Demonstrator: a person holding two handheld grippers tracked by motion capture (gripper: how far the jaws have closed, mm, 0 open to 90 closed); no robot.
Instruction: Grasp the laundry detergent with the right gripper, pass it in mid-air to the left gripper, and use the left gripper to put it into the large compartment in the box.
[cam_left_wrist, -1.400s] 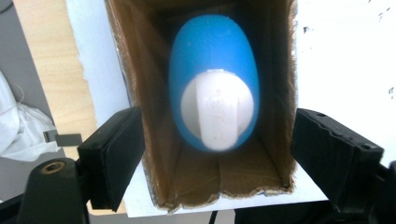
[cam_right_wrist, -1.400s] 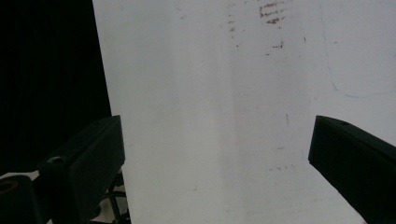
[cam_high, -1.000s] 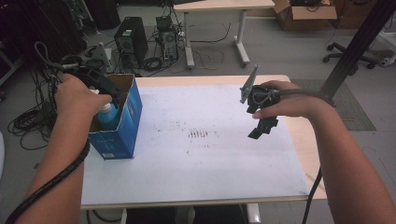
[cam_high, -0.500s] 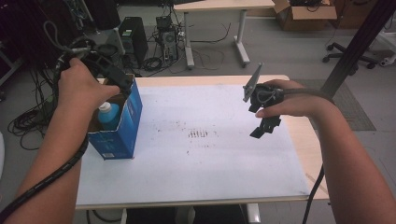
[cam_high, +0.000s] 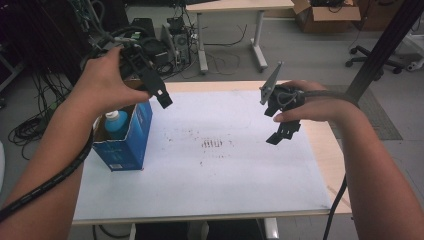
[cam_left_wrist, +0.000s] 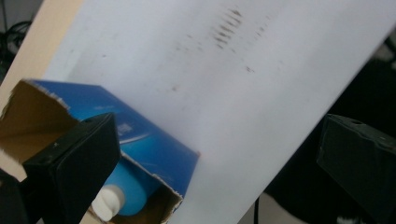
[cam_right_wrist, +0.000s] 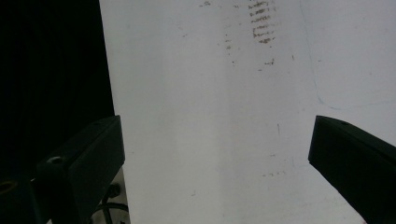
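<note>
**Bottle in the blue box, both grippers up and empty**

A blue box (cam_high: 125, 137) stands at the left of the high view, on the white sheet (cam_high: 210, 165) that covers the table (cam_high: 320, 150). Its top is torn open, with ragged brown cardboard edges showing inside. It sits near the sheet's left edge, well apart from the smudge marks (cam_high: 212, 144) at the middle of the sheet.

Inside the box is a bottle (cam_high: 117, 125), light blue with a white cap, filling much of the opening. In the left gripper view the bottle (cam_left_wrist: 126, 196) lies at the lower left of the frame, cap toward the bottom, partly behind the near jaw.

The left gripper (cam_high: 157, 95) hangs in the air above the box's right rim, toward the upper left of the high view, held by the left hand (cam_high: 107, 80). In its own view its jaws stand wide apart with nothing between them but box and sheet.

The right gripper (cam_high: 282, 132) is held up over the right part of the sheet, right of centre in the high view, by the right hand (cam_high: 300, 107). Its jaws also stand wide, with bare sheet between them.

Behind the table, at the top of the frame, there are cables, computer cases and another desk on the floor.
</note>
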